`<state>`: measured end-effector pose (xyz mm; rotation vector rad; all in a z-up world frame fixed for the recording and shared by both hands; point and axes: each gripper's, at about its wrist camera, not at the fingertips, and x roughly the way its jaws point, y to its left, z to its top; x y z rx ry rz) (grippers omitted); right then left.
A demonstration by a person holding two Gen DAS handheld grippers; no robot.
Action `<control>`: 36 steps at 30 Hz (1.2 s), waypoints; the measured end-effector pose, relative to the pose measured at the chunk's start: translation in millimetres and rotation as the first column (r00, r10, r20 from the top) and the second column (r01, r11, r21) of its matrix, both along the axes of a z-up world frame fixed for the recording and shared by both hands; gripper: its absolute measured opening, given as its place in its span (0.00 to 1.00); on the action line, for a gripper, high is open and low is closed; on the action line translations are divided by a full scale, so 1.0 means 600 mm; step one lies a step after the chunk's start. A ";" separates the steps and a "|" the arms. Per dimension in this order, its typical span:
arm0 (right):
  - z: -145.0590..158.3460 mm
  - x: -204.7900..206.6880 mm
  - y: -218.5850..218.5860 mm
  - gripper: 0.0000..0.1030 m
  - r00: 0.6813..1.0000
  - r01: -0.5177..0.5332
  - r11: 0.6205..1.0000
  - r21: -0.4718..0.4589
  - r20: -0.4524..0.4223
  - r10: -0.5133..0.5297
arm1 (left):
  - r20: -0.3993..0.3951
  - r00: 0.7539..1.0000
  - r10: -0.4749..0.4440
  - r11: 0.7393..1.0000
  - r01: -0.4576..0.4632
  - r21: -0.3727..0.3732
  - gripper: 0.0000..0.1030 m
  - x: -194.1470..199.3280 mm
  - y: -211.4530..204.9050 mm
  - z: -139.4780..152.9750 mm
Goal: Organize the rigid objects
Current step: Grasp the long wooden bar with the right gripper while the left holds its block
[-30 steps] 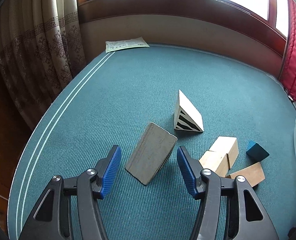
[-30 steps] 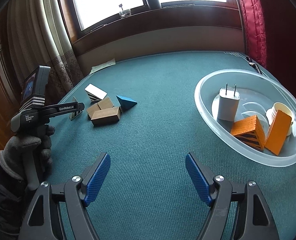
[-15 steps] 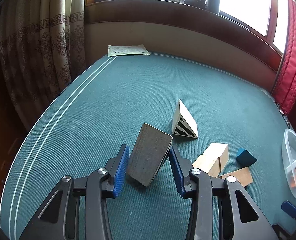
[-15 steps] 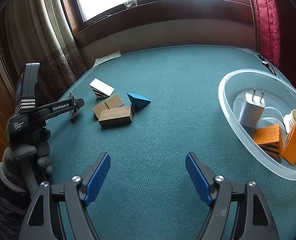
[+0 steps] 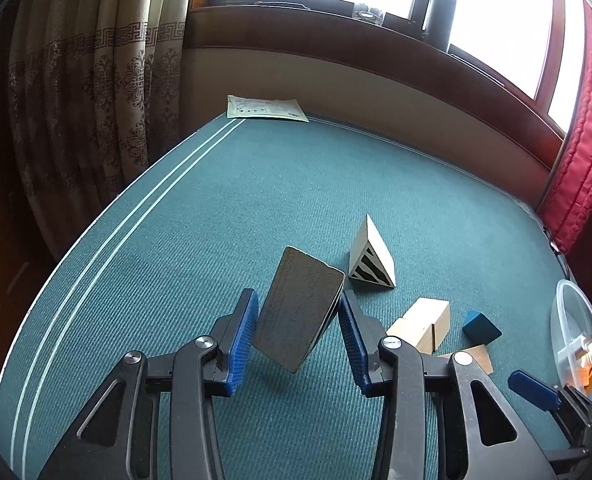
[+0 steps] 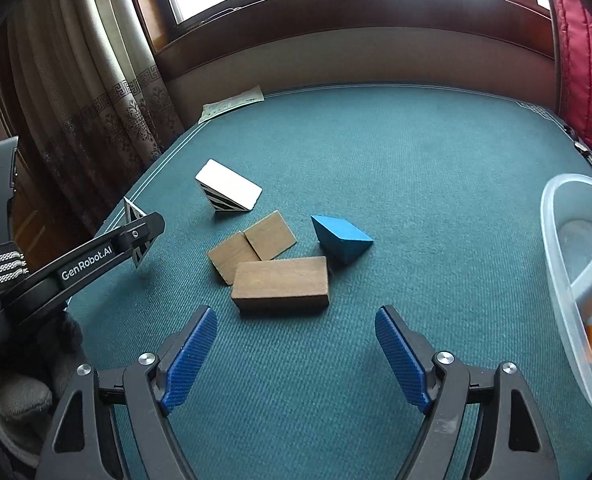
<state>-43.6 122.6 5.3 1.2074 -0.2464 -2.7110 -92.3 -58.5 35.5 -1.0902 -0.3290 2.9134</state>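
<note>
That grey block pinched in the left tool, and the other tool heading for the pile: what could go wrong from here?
The grey block sits tilted in the left tool, gripped near its lower end, so it could twist or slip out. The right tool, its jaws opening and empty, might nudge the brown block into the blue wedge beside it.

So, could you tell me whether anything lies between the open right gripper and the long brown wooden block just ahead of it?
Nothing visible: only bare teal carpet separates the right gripper from the long brown wooden block.
</note>
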 end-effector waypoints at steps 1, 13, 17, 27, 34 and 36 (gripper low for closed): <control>-0.002 -0.007 -0.005 0.83 1.000 -0.001 1.000 0.006 0.002 0.001 | 0.001 1.000 -0.001 1.000 0.001 -0.001 0.41 0.000 0.000 0.000; -0.016 -0.041 -0.031 0.83 1.000 0.013 0.996 0.086 0.021 -0.014 | -0.004 1.000 -0.019 1.000 0.019 0.000 0.41 0.008 0.009 0.002; -0.015 -0.040 -0.041 0.75 1.000 0.015 0.990 0.137 0.020 -0.018 | -0.002 1.000 -0.021 1.000 0.021 -0.001 0.42 0.008 0.013 0.000; -0.011 -0.026 -0.043 0.61 1.000 0.000 0.990 0.138 0.006 0.000 | -0.003 1.000 -0.030 1.000 0.030 -0.005 0.42 0.008 0.016 -0.002; 0.000 0.005 -0.023 0.61 1.000 0.025 0.996 0.087 -0.011 -0.024 | -0.006 0.999 -0.037 0.999 0.037 -0.008 0.42 0.010 0.020 -0.001; 0.007 0.016 -0.015 0.61 0.999 0.031 0.997 0.075 -0.022 -0.030 | -0.008 0.999 -0.040 0.999 0.040 -0.011 0.41 0.010 0.022 -0.001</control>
